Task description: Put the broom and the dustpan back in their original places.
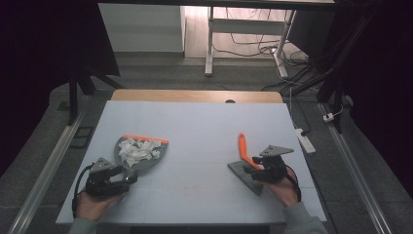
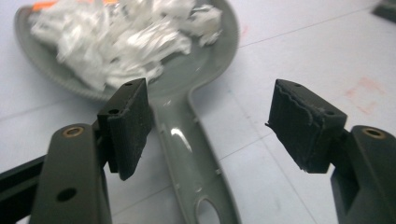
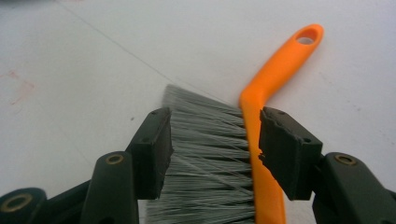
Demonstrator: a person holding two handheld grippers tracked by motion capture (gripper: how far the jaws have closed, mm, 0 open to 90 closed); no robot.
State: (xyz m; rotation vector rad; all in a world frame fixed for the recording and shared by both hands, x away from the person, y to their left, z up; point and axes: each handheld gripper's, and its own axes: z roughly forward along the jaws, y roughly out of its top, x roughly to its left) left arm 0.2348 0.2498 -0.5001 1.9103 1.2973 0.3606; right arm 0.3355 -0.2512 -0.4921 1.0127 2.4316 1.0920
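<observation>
The sweeping looks finished: white crumpled paper scraps lie heaped in the grey plastic dustpan on the pale blue bench, left hand-held gripper spread astride its handle (untouched), while the right hand-held gripper, jaws wide, straddles the orange-handled grey-bristled brush.

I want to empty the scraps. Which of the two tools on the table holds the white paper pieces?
The grey dustpan at the left holds them; the brush at the right carries none.
</observation>
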